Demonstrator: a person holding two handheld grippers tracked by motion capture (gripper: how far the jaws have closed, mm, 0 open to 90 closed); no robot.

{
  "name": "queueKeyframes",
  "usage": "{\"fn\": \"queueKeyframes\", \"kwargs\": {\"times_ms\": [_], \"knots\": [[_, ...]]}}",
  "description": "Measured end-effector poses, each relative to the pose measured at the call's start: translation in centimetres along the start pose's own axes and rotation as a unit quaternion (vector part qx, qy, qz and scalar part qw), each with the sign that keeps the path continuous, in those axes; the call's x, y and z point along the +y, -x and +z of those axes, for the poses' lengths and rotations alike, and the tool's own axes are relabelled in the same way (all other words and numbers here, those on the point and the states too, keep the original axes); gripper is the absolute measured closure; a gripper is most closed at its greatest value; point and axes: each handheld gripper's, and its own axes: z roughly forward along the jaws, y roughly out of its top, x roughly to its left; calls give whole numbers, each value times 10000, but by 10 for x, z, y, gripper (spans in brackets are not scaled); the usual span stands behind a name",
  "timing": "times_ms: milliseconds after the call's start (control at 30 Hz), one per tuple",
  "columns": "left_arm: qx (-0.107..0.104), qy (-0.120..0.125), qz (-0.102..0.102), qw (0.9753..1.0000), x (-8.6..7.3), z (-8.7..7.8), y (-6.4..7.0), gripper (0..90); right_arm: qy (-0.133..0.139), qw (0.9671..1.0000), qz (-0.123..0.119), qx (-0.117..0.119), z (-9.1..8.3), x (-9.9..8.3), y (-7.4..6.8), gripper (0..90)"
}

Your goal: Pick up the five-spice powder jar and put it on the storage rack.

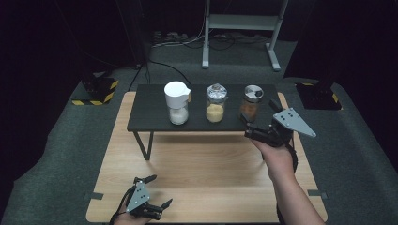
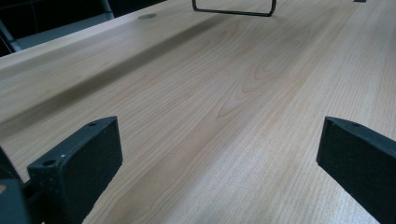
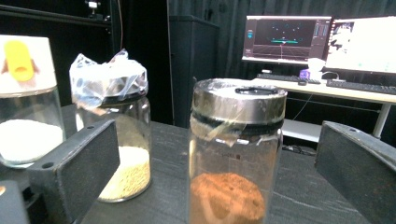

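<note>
Steel-lidded jar (image 3: 237,154) of orange-brown powder (image 3: 227,196)

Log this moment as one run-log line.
right gripper: open, jaws either side of brown-powder jar, not closed | left gripper: open, idle above table | jar on black shelf

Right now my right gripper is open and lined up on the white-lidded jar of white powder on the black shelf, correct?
Not quite. The right gripper is open, but the right gripper view shows its jaws framing the metal-lidded jar of orange-brown powder on the black shelf. The white-lidded jar stands two jars away.
</note>
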Motion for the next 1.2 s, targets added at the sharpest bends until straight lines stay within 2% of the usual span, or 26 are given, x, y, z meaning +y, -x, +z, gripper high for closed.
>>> {"fn": "queueKeyframes", "kwargs": {"times_ms": [200,600,767,900,1200], "knots": [[7,4,-10,10000,0,0,0,5,-5,10000,-50,50,-12,-4,-3,0],[78,39,188,9998,0,-1,4,5,-111,9996,-224,113,-36,-22,-10,0],[85,34,263,9996,0,-1,6,5,-188,9995,-235,120,-44,-35,-12,0],[68,41,212,9997,0,-1,5,5,-254,9993,-214,143,-49,-44,-13,0],[67,22,263,9996,0,-1,6,5,-426,9985,-282,175,-57,-70,-17,0]]}}
